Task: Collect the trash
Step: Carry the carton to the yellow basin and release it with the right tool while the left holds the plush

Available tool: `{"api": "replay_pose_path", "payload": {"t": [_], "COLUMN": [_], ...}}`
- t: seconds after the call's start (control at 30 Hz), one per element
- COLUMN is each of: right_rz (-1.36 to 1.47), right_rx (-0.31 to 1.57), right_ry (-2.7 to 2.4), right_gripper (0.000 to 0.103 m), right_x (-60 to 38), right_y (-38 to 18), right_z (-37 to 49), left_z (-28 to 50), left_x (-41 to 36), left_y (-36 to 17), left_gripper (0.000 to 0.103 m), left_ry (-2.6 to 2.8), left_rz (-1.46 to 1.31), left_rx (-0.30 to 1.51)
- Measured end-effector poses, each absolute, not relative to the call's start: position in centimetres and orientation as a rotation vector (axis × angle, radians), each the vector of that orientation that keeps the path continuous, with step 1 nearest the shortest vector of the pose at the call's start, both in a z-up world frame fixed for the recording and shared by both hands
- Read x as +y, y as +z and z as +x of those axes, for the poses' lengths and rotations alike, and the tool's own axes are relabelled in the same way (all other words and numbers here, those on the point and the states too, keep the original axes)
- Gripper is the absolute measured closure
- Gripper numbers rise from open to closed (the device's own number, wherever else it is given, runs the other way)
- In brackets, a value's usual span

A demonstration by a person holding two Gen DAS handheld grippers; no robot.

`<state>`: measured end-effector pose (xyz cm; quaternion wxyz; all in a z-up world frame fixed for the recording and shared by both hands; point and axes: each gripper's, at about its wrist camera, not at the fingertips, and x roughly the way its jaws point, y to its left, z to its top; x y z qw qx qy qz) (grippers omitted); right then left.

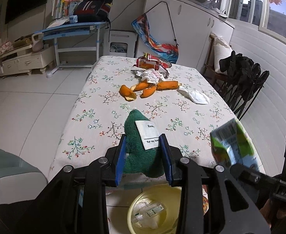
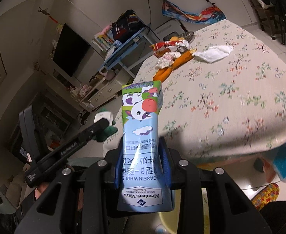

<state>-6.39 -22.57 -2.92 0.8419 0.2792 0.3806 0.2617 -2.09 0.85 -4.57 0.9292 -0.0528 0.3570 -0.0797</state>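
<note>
Two hand-held grippers are seen here, both loaded. The left hand-held gripper (image 1: 143, 156) is clamped on a green cloth (image 1: 141, 146) with a white label on it, held just over the near edge of the surface (image 1: 96, 120). The right hand-held gripper (image 2: 143, 163) is pinched on a milk carton (image 2: 141, 136), cow print and all, also held above the near edge. Down on the floor, right under the left one, a yellow bin (image 1: 152, 212) can be spotted with some wrappers already in it. Further out on the flowery tablecloth, orange peels (image 1: 146, 89) are scattered mid-surface, a crumpled tissue (image 1: 195, 96) is lying just beside them, and a pile of snack wrappers (image 1: 152, 66) is left at the far end.
</note>
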Motion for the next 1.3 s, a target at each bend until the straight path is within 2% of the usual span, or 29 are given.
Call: {"api": "replay_pose_path", "payload": {"t": [0.43,1.1,1.3], "right_rz": [0.512,0.414,0.414], "right_rx": [0.930,1.060,1.082], "right_ry": [0.547,0.515,0.498], "right_gripper": [0.069,0.069,0.060], "right_x": [-20.3,-18.8,-18.8], "right_y": [-4.8,-7.0,-7.3], "right_z": [-9.7,-9.9,-9.8], "left_z": [-4.5,-5.1,-5.1], "left_x": [1.0,0.6,0.5], "left_y": [-4.4,-4.4,-4.4], "left_gripper": [0.071,0.071,0.071], "left_ry": [-0.177,-0.189,-0.189], "left_rz": [-0.101,-0.088,-0.088], "left_rx": [0.721,0.716,0.716]}}
